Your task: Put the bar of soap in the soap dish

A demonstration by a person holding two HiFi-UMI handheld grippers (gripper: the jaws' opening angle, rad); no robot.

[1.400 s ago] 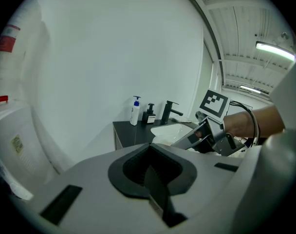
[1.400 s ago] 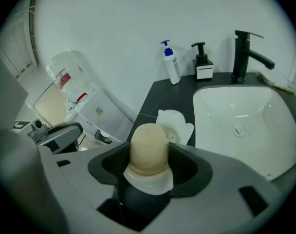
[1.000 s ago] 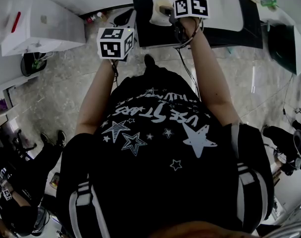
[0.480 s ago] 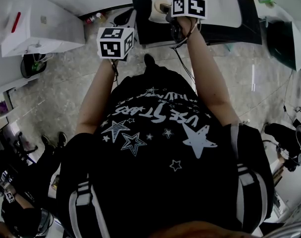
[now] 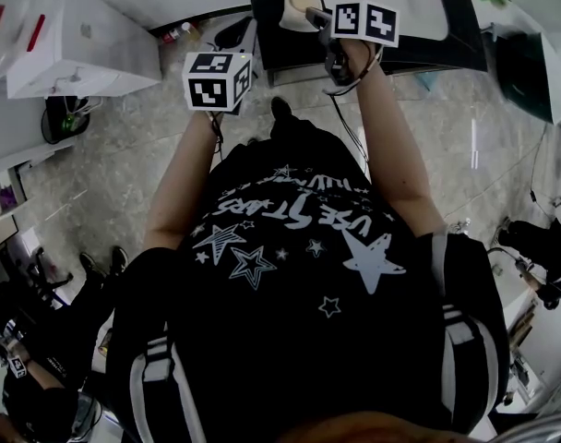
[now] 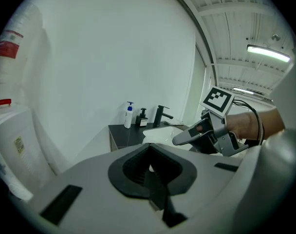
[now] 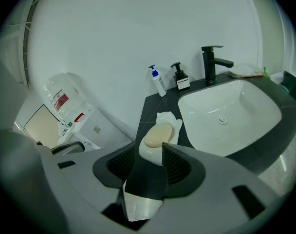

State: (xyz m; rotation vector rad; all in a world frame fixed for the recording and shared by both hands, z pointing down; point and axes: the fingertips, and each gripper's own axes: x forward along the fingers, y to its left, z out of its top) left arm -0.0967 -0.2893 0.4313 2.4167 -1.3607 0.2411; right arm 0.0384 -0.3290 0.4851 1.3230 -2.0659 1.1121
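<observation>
Pale oval soap bar [image 7: 157,135], in white dish [image 7: 168,118]

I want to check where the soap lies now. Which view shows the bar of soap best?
The right gripper view: the bar of soap lies close and unblocked in the white soap dish. The head view shows it small at the top edge. The left gripper view does not show it.

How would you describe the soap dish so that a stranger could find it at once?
Find the black counter against the white wall, then the white sink set in it. The soap dish sits on the counter just left of the sink. It is low and white with a tan oval soap lying on it, unlike the two upright pump bottles at the back.
</observation>
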